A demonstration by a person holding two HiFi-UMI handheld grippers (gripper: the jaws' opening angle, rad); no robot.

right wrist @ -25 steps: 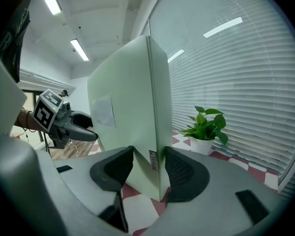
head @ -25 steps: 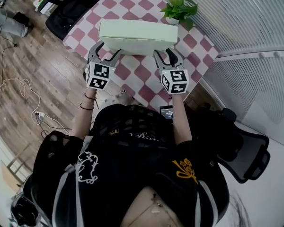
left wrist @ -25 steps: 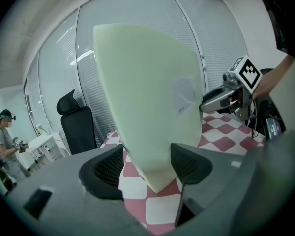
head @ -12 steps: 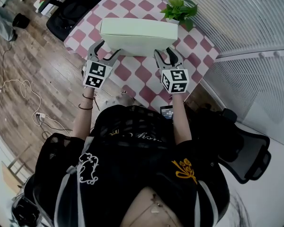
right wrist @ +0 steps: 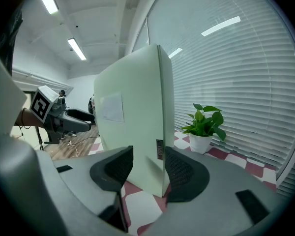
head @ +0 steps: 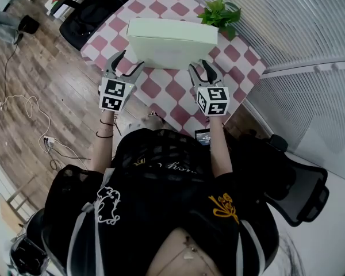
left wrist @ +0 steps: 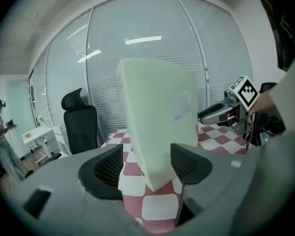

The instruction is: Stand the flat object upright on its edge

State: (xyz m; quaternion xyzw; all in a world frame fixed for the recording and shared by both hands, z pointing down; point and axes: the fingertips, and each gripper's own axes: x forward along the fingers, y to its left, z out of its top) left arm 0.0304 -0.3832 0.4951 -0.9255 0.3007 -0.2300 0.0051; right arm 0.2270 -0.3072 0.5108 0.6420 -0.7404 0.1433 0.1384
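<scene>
A pale green flat box (head: 172, 42) stands on its long edge on the red-and-white checked table (head: 178, 94), its broad face towards me. My left gripper (head: 128, 62) straddles its lower left corner and my right gripper (head: 199, 66) its lower right corner. In the left gripper view the box (left wrist: 160, 117) rises tall between the two pads. In the right gripper view the box (right wrist: 132, 127) fills the space between the pads, and a small dark label sits beside the right pad. Both grippers look shut on the box's thickness. Whether its bottom edge touches the cloth is unclear.
A potted plant (head: 218, 10) stands on the table just behind the box's right end. A black office chair (head: 86, 16) is at the table's far left, another (head: 299, 188) at my right. Cables (head: 29, 108) lie on the wooden floor. A person (left wrist: 0, 127) stands far off.
The box's broad face shows taller and steeper than a second ago. Both grippers have stayed at its lower corners with the same jaw spread.
</scene>
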